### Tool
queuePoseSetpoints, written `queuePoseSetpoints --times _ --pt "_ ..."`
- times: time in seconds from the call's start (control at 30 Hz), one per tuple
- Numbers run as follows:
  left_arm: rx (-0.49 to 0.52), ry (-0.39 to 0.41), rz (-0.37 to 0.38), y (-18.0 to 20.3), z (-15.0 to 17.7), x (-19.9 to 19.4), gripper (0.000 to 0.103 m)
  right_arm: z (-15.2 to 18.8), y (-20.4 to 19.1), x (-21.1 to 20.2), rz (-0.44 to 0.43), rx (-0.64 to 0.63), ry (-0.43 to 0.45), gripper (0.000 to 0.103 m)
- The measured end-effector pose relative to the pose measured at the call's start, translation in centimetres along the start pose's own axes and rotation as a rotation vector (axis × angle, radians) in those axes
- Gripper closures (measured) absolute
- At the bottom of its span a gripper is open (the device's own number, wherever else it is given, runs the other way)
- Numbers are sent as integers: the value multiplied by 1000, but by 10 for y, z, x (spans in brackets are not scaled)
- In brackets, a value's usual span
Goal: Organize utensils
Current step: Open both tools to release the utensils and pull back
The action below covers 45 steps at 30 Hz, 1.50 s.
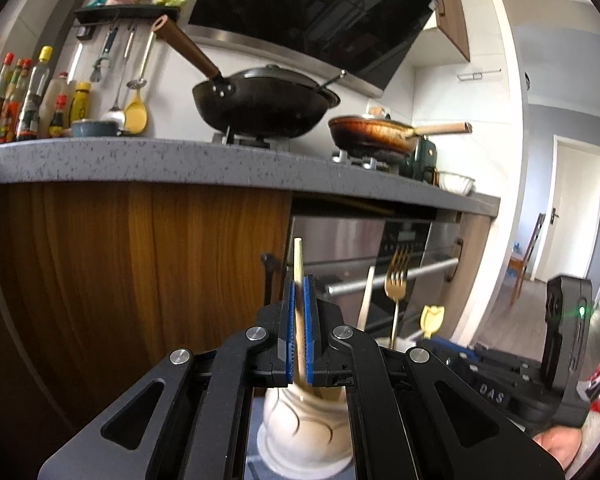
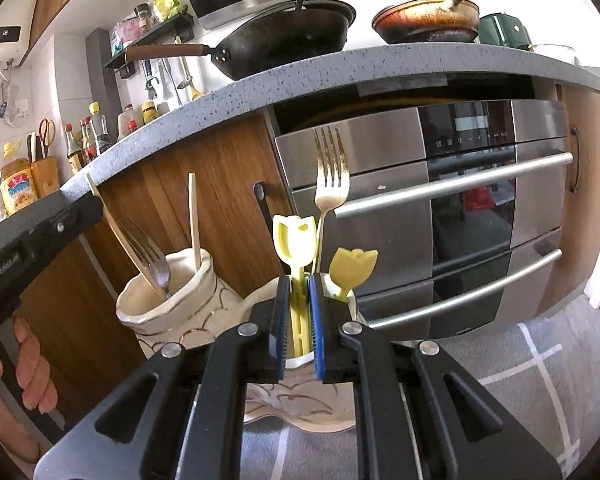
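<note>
My left gripper [image 1: 299,284] is shut on a wooden chopstick [image 1: 298,264] that stands upright over a cream ceramic holder [image 1: 304,432]. From the right wrist view, this chopstick [image 2: 120,232] slants down into the left holder [image 2: 168,308], beside a silver fork [image 2: 152,256] and another chopstick [image 2: 193,220]. My right gripper [image 2: 299,280] is shut on the stem of a yellow tulip-shaped utensil [image 2: 294,240] standing in a second cream holder [image 2: 300,396]. That holder also has a gold fork [image 2: 332,176] and a second yellow tulip utensil [image 2: 354,266].
Both holders stand on a grey patterned rug [image 2: 520,360] in front of a steel oven [image 2: 480,208] and wooden cabinet doors [image 1: 120,260]. Above, the speckled counter [image 1: 140,160] carries a black wok [image 1: 268,100], a frying pan [image 1: 372,134] and sauce bottles [image 1: 24,100]. A hand [image 2: 28,368] holds the left tool.
</note>
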<state>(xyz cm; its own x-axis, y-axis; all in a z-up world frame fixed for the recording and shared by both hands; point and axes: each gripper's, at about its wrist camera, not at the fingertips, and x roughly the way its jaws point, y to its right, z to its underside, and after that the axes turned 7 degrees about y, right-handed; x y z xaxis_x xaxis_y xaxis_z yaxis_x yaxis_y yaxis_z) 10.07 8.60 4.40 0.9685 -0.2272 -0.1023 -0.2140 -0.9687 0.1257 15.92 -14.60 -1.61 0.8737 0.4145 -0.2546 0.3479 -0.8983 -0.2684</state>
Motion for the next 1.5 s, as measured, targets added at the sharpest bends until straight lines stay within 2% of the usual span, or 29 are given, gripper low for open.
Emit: queuePoseSetpoints --times 0.37,0.7,0.73,0.8,0.93,1.0,1.13,1.17,1.2,1.23,1.3,1.5 --pt "-13 -95 11 -1 19 8 98 4 3 6 15 23 -48 93" --pt "-28 -122 10 0 23 11 98 4 4 7 20 35 -57 92" --pt "-27 -123 8 0 23 11 98 4 4 7 19 35 -58 91" --pt "-31 -126 9 1 23 11 98 4 4 5 15 37 -52 80" --pt "-27 -128 0 2 20 7 97 0 0 -3 4 38 -43 75" --pt "-28 -128 -8 3 18 4 86 -3 -1 -10 2 37 -33 67" --pt "-20 -144 -15 8 17 -5 82 -9 3 -36 11 32 -10 60" --pt "-18 -150 -15 10 18 -7 76 -10 5 -42 17 30 -7 54" --pt "-16 -157 -16 11 18 -10 65 -10 8 -49 27 29 -6 49" --pt "-12 -164 -16 14 19 -13 61 -11 11 -55 38 29 -6 47" --pt "-3 -173 -16 20 20 -18 49 -10 21 -71 75 24 -10 40" --pt "36 -231 30 46 36 -30 31 -2 61 -106 211 33 -68 26"
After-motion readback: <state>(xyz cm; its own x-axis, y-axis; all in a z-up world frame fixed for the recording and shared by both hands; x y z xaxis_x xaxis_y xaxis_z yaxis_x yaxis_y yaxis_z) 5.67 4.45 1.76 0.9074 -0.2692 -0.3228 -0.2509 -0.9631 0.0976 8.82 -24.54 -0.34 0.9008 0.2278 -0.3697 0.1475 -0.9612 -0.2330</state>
